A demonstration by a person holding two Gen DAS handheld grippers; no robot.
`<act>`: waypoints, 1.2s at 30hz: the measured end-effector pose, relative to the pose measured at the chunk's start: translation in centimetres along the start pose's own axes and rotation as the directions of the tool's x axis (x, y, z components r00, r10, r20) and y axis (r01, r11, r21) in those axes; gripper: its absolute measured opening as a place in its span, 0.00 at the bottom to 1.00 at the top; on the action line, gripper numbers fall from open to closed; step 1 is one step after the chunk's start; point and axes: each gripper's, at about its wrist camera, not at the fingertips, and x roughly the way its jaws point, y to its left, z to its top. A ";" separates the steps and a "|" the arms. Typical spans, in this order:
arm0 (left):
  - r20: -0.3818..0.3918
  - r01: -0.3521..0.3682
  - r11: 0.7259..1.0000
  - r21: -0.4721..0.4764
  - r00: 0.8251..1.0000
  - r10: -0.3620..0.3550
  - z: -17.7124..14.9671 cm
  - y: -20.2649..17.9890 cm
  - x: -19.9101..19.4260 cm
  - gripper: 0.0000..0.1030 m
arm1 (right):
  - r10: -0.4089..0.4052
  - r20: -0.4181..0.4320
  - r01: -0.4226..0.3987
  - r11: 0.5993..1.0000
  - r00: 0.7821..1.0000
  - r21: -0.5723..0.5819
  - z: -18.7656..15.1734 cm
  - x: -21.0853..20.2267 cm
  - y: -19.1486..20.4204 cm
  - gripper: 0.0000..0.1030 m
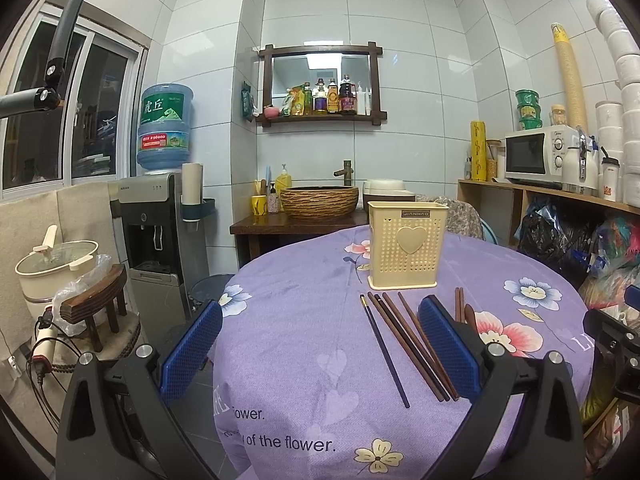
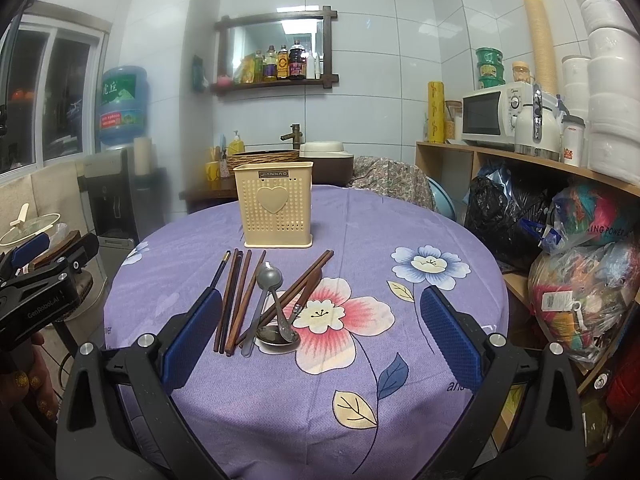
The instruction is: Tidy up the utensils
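Left tool (image 1: 320, 344): I hold it spread wide, empty, above the table's (image 1: 304, 320) near-left edge; its blue pads (image 1: 191, 346) touch nothing. Between them, left to right, lie one dark blue chopstick (image 1: 386, 354) and a sheaf of brown chopsticks (image 1: 412, 350), all pointing toward the far edge.

Right tool (image 2: 320, 336): likewise spread and empty, I hold it over the table's near edge. In its view, from left: the dark chopstick (image 2: 221, 268), the parallel brown chopsticks (image 2: 236, 300), a long metal spoon (image 2: 260, 300), a shorter metal spoon (image 2: 280, 332) with its bowl toward the near edge, and a crossed pair of brown chopsticks (image 2: 304, 280) lying over the spoons. A brown-handled utensil (image 2: 306, 296) rests just beside that pair; its type I cannot tell.

Cream perforated utensil holder (image 2: 274, 204), with a raised heart on its front, stands upright near the table's far edge, just behind the chopstick tips and apart from them. Whether it holds anything I cannot tell.
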 end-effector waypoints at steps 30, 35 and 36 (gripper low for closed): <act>-0.087 -0.009 1.000 0.008 0.996 0.009 -0.2 0.6 2.4 0.95 | 0.035 -0.069 -0.034 0.999 0.997 0.022 0.6 2.9 -0.8 0.95; -0.157 0.022 1.000 0.007 0.987 -0.021 0.0 0.6 5.5 0.95 | 0.063 -0.139 -0.063 0.998 0.988 0.000 1.3 6.6 -0.8 0.95; -0.179 0.030 1.000 0.008 0.983 -0.028 0.1 0.6 6.4 0.95 | 0.074 -0.157 -0.076 0.997 0.985 -0.009 1.3 7.5 -0.7 0.95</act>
